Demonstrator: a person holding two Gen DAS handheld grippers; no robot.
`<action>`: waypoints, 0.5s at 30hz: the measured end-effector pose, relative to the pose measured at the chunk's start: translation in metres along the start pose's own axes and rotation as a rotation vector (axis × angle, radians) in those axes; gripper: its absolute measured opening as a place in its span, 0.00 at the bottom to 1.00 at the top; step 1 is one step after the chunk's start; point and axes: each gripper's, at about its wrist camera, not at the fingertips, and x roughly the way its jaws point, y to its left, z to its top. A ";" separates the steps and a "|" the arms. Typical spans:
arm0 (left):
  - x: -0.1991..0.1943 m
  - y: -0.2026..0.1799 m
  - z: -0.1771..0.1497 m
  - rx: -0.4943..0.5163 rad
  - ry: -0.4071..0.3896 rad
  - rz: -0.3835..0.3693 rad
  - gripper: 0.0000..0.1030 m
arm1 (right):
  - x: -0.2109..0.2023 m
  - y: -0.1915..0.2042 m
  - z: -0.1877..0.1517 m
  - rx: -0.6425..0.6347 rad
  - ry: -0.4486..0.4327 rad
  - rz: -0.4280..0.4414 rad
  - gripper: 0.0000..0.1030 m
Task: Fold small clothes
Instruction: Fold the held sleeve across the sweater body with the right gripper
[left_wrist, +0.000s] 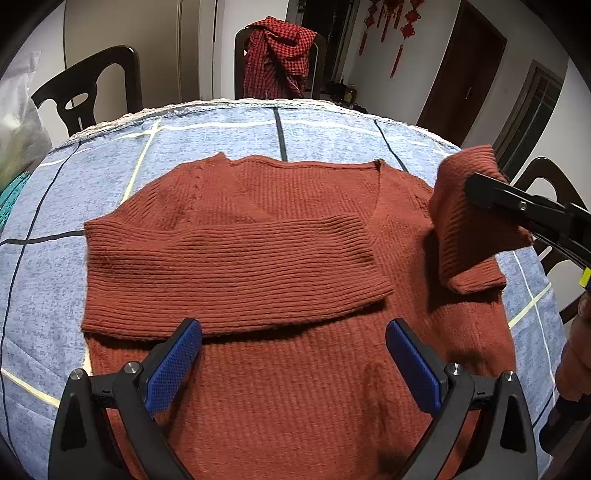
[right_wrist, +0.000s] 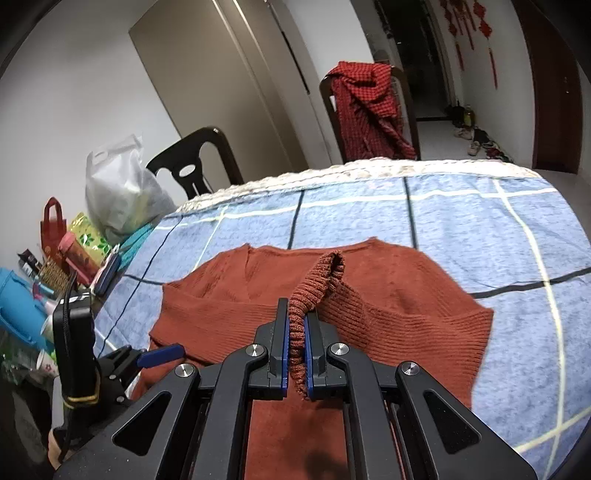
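Work surface: a table covered by a blue checked cloth (left_wrist: 221, 133), dark chairs around it, a red checked garment (left_wrist: 280, 55) draped over the far chair; bags and bottles are crowded at the table's left end in the right wrist view.

The rust-red knitted sweater (left_wrist: 295, 387) lies flat at the centre of the cloth, neckline toward the far edge. Done, judged from the lay: the left sleeve (left_wrist: 229, 273) is folded across the chest. In hand: the right sleeve (right_wrist: 317, 291) is raised off the table, its cuff clamped between the pads of the right gripper (right_wrist: 295, 354). Left: laying that sleeve across, then folding the body. The left gripper (left_wrist: 293, 354) hovers over the lower body, jaws spread, grasping nothing.

Not visible: the hem, cut off below both views; how much of the cuff sits inside the right pads; whether the sweater's right edge lies flat, since the lifted sleeve shadows it.
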 end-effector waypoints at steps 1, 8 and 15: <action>0.000 0.001 0.000 -0.001 0.004 -0.002 0.98 | 0.004 0.001 0.000 -0.003 0.008 0.002 0.06; -0.002 0.011 -0.005 -0.008 0.016 0.001 0.98 | 0.023 0.016 -0.005 -0.057 0.076 0.041 0.06; 0.000 0.017 -0.010 -0.019 0.031 0.003 0.98 | 0.040 0.020 -0.010 -0.065 0.126 0.037 0.06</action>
